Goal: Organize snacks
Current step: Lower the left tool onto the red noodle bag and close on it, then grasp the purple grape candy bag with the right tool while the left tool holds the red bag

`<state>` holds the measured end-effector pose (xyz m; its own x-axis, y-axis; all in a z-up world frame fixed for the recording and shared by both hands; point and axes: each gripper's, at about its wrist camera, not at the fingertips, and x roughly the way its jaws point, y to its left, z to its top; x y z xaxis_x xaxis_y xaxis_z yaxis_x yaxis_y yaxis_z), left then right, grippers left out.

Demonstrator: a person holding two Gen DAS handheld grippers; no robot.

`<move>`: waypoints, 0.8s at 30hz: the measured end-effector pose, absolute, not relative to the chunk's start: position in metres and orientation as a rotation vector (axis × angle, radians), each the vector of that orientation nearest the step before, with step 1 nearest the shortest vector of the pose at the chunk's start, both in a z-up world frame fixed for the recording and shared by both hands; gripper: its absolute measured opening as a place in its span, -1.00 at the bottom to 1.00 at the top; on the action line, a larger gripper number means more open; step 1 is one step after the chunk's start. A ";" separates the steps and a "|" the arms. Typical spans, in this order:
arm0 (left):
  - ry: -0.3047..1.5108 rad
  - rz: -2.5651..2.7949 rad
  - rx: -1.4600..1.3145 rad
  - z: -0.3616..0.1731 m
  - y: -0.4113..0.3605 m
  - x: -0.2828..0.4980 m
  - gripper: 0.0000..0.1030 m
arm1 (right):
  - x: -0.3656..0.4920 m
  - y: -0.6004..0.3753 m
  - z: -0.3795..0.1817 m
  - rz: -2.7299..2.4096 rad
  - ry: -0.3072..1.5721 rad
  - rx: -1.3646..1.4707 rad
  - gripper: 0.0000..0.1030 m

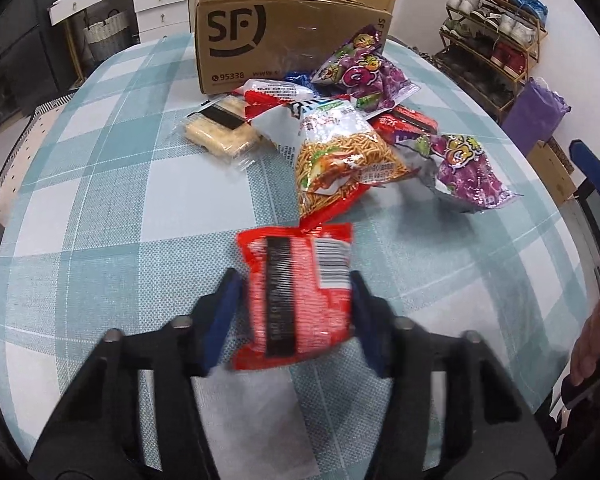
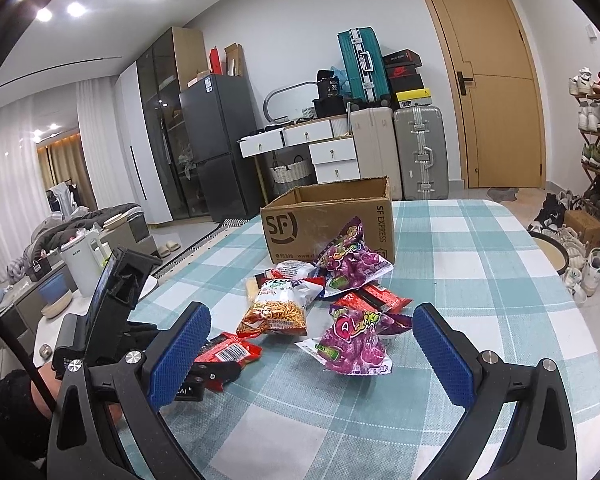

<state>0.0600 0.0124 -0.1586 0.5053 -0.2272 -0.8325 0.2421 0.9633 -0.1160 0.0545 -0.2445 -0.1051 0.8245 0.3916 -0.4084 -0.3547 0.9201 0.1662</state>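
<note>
My left gripper (image 1: pixel 296 312) had its blue pads clamped on the sides of a red snack packet (image 1: pixel 296 300), low over the checked tablecloth (image 1: pixel 100 200). My right gripper (image 2: pixel 312 352) stood wide apart, holding nothing. Beyond lay the snack pile (image 1: pixel 340 136), with a purple bag (image 2: pixel 352 344) nearest, then the cardboard box (image 1: pixel 284 36) behind it.

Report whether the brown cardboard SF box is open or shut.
Open: the brown cardboard SF box stands upright with its top flaps absent, inner walls showing.
</note>
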 end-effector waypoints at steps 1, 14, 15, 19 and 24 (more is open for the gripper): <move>1.004 -0.288 0.020 -0.158 0.012 0.060 -0.19 | 0.055 -0.245 -0.106 0.398 0.456 0.088 0.99; 0.964 -0.345 -0.003 -0.147 0.020 0.053 -0.20 | 0.061 -0.248 -0.117 0.377 0.535 0.116 0.99; 0.962 -0.343 -0.007 -0.147 0.021 0.053 -0.20 | 0.061 -0.248 -0.117 0.377 0.536 0.118 0.99; 0.953 -0.344 -0.009 -0.143 0.022 0.050 -0.20 | 0.061 -0.247 -0.117 0.377 0.535 0.109 0.99; 0.950 -0.343 -0.015 -0.138 0.026 0.045 -0.20 | 0.068 -0.247 -0.120 0.376 0.561 0.115 0.99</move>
